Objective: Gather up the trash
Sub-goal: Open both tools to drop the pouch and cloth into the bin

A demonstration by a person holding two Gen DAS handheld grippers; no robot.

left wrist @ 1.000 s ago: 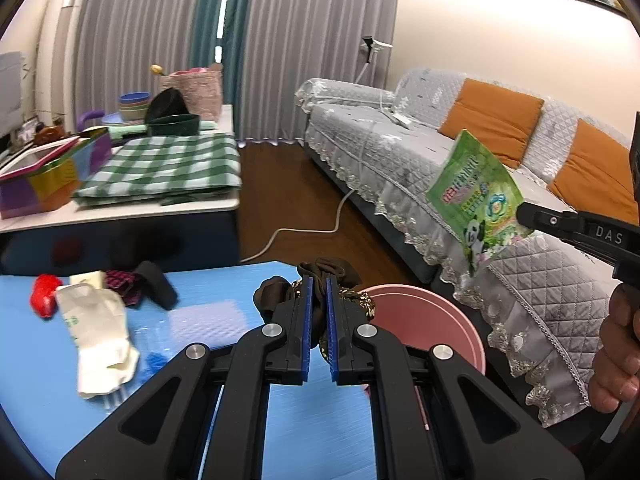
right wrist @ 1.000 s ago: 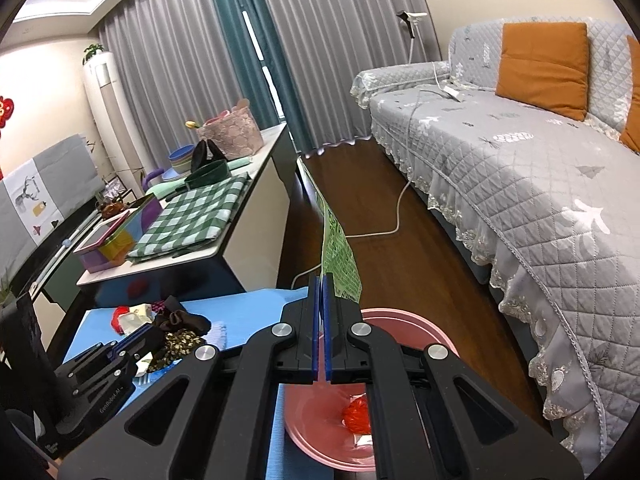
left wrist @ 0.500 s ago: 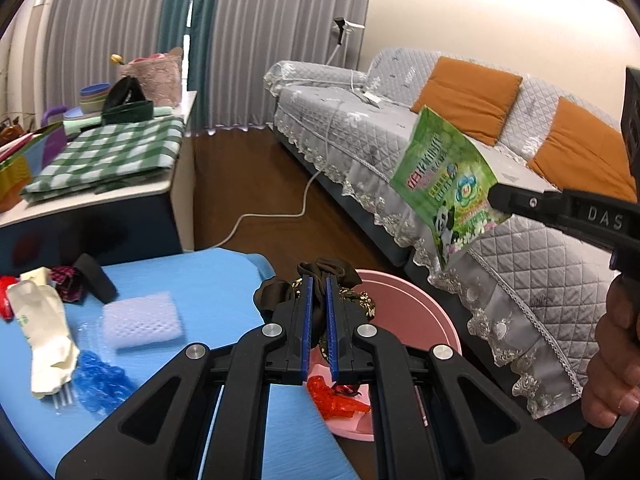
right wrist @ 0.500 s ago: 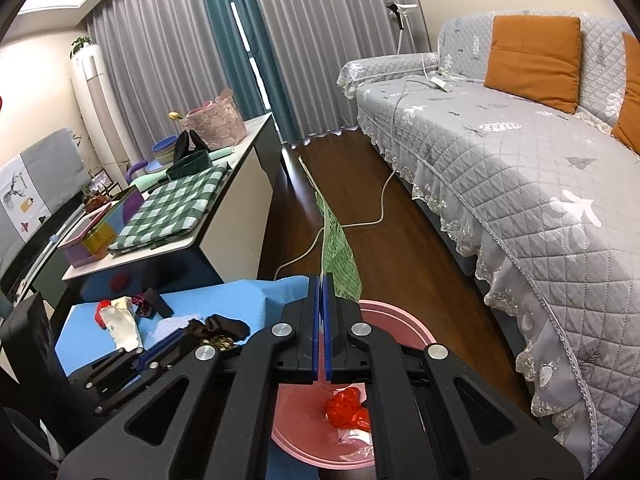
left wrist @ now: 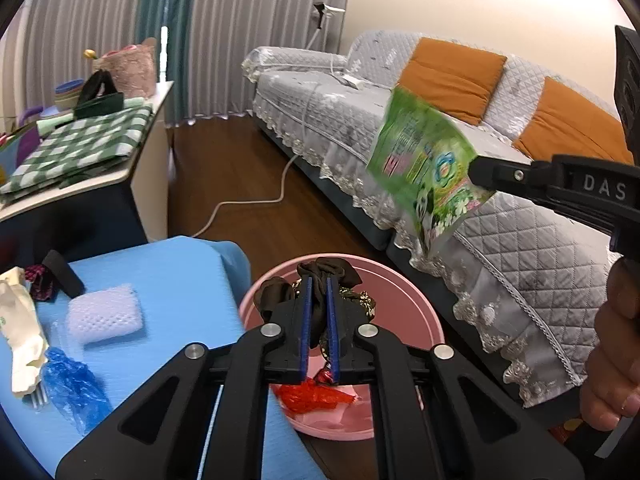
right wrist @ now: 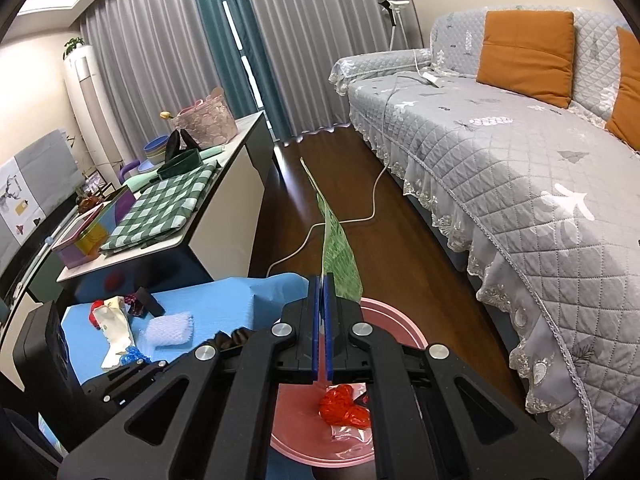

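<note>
Right, my left gripper has its blue-padded fingers pinched onto a dark brown wad of soft fabric with a gold-flecked patch, and that bundle hangs directly above the round pink plastic basin; my right gripper is clamped flat on the bottom corner of a crinkly green snack wrapper with a panda print, which stands up from the pads and sits out over the basin's far side, toward the grey quilted sofa. The basin sits just off the edge of the blue foam mat and holds a crumpled red plastic scrap. I judge this to be the drop step for both pieces. I would bring the wrapper in over the basin's middle and tip it downward first, since a light sheet can drift toward the floor. The fabric wad is limp, so I would part the left fingers fully and let it fall clear. Left on the mat: a white mesh foam sleeve, a crumpled blue plastic bag, a cream paper bag and a black wedge-shaped block
</note>
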